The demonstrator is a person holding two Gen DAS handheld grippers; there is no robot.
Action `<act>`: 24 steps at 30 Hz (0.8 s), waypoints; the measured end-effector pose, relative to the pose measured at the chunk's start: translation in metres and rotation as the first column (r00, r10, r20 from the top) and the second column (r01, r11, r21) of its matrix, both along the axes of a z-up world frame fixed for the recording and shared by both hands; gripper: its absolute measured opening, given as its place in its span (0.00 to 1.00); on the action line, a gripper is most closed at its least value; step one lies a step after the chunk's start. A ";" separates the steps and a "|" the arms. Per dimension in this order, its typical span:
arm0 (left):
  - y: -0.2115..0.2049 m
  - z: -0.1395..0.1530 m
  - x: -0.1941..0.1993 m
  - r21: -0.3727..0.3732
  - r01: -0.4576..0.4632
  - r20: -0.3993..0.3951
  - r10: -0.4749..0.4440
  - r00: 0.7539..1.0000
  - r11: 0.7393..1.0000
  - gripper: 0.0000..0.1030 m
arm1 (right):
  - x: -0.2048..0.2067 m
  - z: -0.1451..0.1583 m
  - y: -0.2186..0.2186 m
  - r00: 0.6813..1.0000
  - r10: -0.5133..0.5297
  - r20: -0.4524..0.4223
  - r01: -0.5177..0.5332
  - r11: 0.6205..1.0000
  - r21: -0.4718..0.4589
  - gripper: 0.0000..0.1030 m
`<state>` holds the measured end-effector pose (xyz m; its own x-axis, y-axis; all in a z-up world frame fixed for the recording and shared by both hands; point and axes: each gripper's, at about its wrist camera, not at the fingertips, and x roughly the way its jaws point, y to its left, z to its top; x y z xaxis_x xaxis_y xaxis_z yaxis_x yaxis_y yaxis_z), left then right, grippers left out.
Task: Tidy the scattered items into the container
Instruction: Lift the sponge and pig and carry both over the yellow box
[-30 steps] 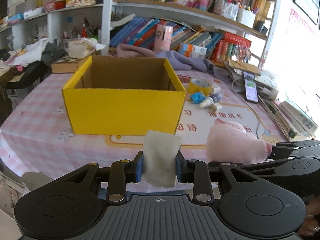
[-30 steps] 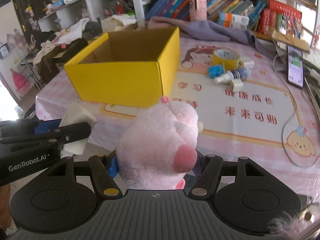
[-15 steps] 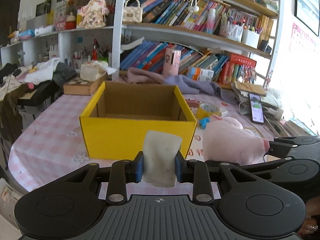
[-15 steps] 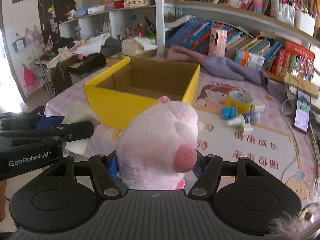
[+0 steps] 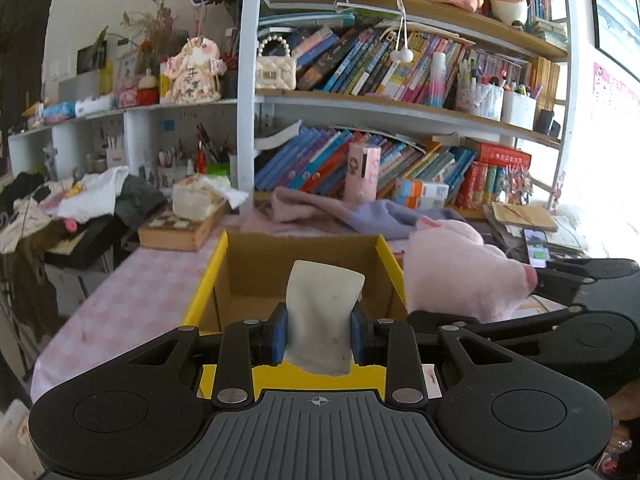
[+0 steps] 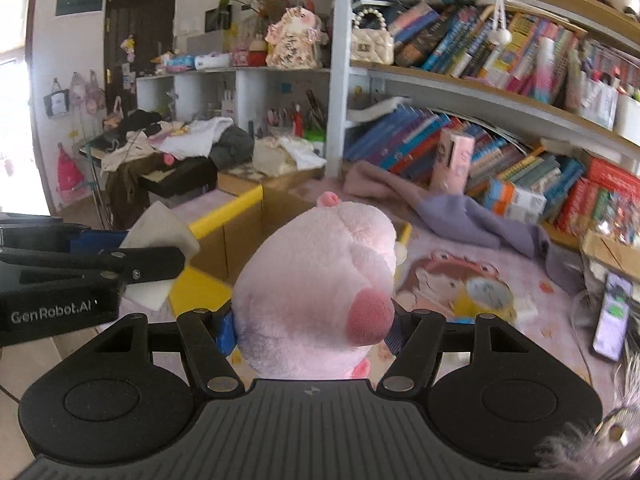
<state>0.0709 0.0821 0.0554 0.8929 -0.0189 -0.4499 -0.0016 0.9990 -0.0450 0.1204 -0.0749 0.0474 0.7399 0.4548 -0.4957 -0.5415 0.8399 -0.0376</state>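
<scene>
Gripping a white pouch (image 5: 322, 316) above the yellow box's (image 5: 206, 276) near rim, the left tool (image 5: 319, 338) is clamped shut; the brown interior lies open beyond. Just right, the right tool (image 6: 312, 330) squeezes a pink plush pig (image 6: 320, 288) near the box's right wall, over the pink tabletop (image 5: 128, 300)

Fuzzy plush pig (image 6: 320, 292); matt cardboard box (image 5: 256, 280).

Yellow box (image 5: 208, 284), pink plush pig (image 6: 320, 280), off-white sponge (image 5: 322, 312), pink-checked tablecloth (image 5: 120, 312).
</scene>
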 end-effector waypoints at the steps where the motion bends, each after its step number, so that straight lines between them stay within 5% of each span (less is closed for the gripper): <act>1: 0.002 0.001 0.006 0.007 -0.004 0.001 0.004 1.000 1.000 0.28 | 0.007 0.002 0.003 1.000 0.007 0.004 -0.007 1.000 0.005 0.62; 12: 0.024 -0.005 0.085 0.011 -0.029 -0.063 0.029 0.998 1.000 0.28 | 0.090 0.001 0.028 0.998 0.049 -0.038 -0.049 0.999 -0.015 0.62; 24: 0.027 -0.053 0.166 0.135 0.045 -0.262 -0.008 0.965 0.990 0.28 | 0.161 -0.053 0.067 0.965 0.200 -0.169 -0.242 0.927 -0.287 0.63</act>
